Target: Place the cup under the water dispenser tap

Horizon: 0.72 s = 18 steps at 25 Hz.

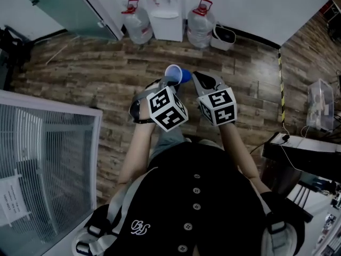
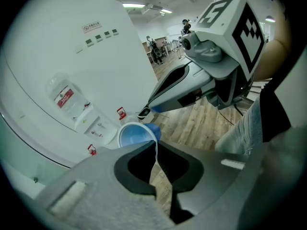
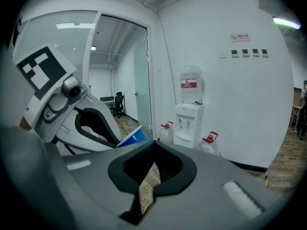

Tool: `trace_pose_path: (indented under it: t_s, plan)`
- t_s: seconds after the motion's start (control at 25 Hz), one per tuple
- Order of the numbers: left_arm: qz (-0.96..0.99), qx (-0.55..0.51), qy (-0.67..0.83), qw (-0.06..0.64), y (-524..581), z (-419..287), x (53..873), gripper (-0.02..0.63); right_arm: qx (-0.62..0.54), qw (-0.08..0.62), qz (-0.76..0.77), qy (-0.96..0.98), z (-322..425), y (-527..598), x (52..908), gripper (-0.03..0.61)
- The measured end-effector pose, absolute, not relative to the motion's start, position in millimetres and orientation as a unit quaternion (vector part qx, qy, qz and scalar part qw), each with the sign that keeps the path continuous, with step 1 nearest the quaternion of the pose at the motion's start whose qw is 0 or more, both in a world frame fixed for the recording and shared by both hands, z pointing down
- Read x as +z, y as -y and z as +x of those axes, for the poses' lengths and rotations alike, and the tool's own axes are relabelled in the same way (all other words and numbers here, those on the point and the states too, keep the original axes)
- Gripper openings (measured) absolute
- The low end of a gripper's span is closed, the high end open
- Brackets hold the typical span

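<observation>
A blue cup (image 1: 177, 74) hangs over the wood floor, held by its rim in my left gripper (image 1: 169, 81). In the left gripper view the jaws are shut on the thin wall of the cup (image 2: 138, 134), whose mouth faces the camera. My right gripper (image 1: 199, 77) is just to the right of the cup, shut with nothing in it. Its own view shows the jaw tips together (image 3: 154, 144). The white water dispenser (image 1: 165, 16) stands against the far wall, well ahead of both grippers. It also shows as the dispenser (image 3: 188, 120) with a bottle on top.
Two large water jugs (image 1: 138, 24) (image 1: 201, 25) stand on the floor either side of the dispenser, with a small bin (image 1: 224, 36) to the right. A glass partition (image 1: 69, 7) is at the far left, a white slatted panel (image 1: 42, 164) near left, and a desk (image 1: 303, 159) and plastic box (image 1: 319, 104) at right.
</observation>
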<state>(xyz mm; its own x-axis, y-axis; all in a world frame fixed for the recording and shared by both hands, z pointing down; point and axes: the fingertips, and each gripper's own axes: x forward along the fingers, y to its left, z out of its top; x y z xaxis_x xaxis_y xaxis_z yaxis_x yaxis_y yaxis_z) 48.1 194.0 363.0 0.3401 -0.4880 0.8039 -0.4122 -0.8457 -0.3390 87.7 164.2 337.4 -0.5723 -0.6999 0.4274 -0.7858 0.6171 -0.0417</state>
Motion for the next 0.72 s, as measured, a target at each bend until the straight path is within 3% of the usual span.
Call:
trace_pose_path:
  t_s: [0.72]
  plan:
    - [-0.822,-0.503,-0.260,0.056,-0.3,-27.1,354.6,0.015,0.106,0.204,0.445,0.866,21.6,24.4,333.5,-0.003]
